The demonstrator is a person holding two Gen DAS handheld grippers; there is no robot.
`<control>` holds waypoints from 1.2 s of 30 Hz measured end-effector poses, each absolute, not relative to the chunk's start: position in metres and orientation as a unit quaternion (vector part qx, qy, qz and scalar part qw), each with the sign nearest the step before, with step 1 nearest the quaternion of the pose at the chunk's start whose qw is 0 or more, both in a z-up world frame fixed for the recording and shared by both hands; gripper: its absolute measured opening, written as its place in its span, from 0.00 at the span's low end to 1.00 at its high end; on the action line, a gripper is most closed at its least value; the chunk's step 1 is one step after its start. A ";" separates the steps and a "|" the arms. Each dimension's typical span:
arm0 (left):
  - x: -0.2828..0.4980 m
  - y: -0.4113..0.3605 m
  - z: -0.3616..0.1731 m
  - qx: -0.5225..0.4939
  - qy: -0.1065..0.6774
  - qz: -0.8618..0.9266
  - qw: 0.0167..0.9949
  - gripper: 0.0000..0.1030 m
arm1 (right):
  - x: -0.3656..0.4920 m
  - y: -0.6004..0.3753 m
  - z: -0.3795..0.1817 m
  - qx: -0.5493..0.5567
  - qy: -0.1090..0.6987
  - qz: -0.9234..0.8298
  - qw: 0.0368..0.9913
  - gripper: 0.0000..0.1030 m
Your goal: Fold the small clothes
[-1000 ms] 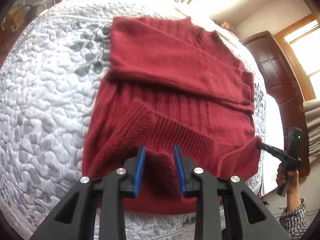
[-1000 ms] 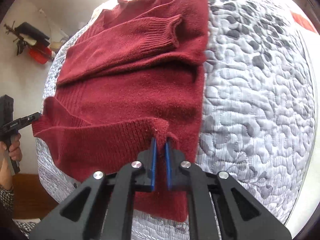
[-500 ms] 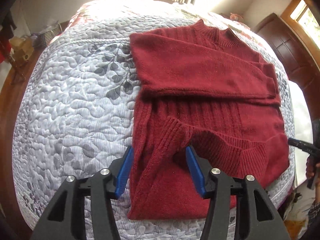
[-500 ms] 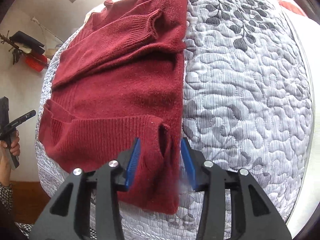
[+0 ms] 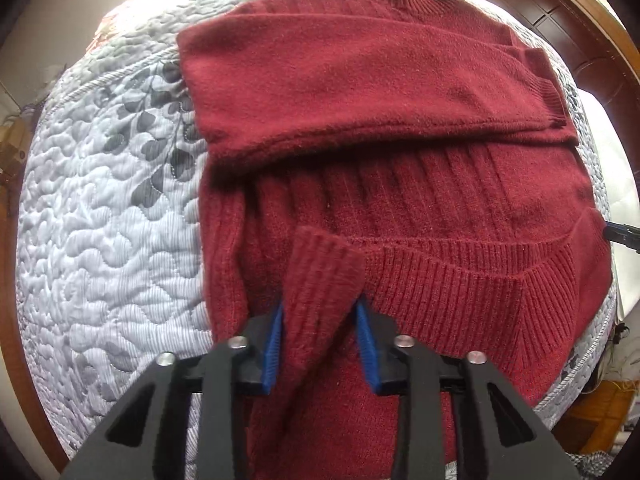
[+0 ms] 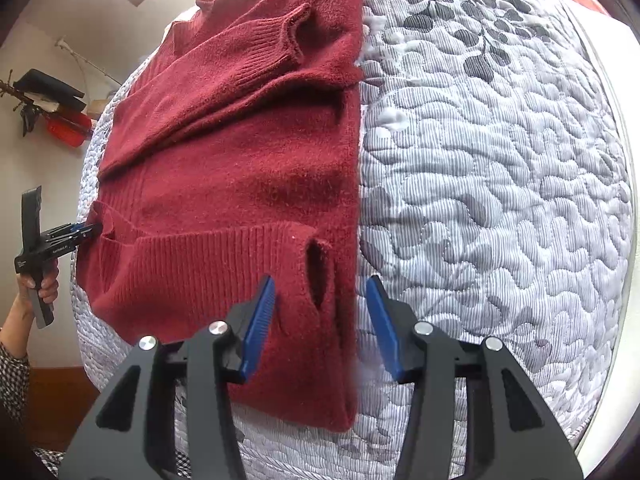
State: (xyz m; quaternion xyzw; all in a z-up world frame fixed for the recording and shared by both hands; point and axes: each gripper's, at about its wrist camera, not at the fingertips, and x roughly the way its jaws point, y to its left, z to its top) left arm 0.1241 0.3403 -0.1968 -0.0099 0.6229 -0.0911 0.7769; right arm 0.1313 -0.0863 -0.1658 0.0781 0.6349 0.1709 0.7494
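A dark red knit sweater (image 5: pixel 400 92) lies flat on a grey-white quilt (image 5: pixel 100 220), both sleeves folded across the chest and one cuff (image 6: pixel 276 48) showing. Its ribbed hem (image 5: pixel 480 284) is turned up over the lower body. My left gripper (image 5: pixel 319 340) has its blue pads pressed against a raised fold of the hem's left corner. The right wrist view shows that same left gripper (image 6: pixel 90 232) at the hem corner. My right gripper (image 6: pixel 320 328) stands wide open over the hem's right corner (image 6: pixel 316 272), which lies loose on the sweater (image 6: pixel 240 160).
The quilt (image 6: pixel 500 200) spreads wide to the right of the sweater. A hand (image 6: pixel 40 284) with a checked sleeve holds the left gripper. A dark wooden door (image 5: pixel 560 12) stands behind the bed. A red object (image 6: pixel 68 132) and dark items hang on the wall.
My right gripper let go of the hem's right corner and has opened wider. My left gripper opened half a second ago, then moved closer and narrowed onto a raised hem fold.
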 end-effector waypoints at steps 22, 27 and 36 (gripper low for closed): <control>0.084 0.367 -0.182 -0.086 0.578 -0.091 0.807 0.07 | 0.148 -0.052 -0.170 -0.004 0.632 0.210 0.746 0.56; 0.096 0.353 -0.192 -0.067 0.593 -0.101 0.796 0.17 | 0.148 -0.039 -0.176 -0.044 0.633 0.214 0.743 0.48; 0.093 0.338 -0.179 -0.037 0.583 -0.100 0.806 0.07 | 0.139 -0.033 -0.166 -0.110 0.614 0.205 0.754 0.21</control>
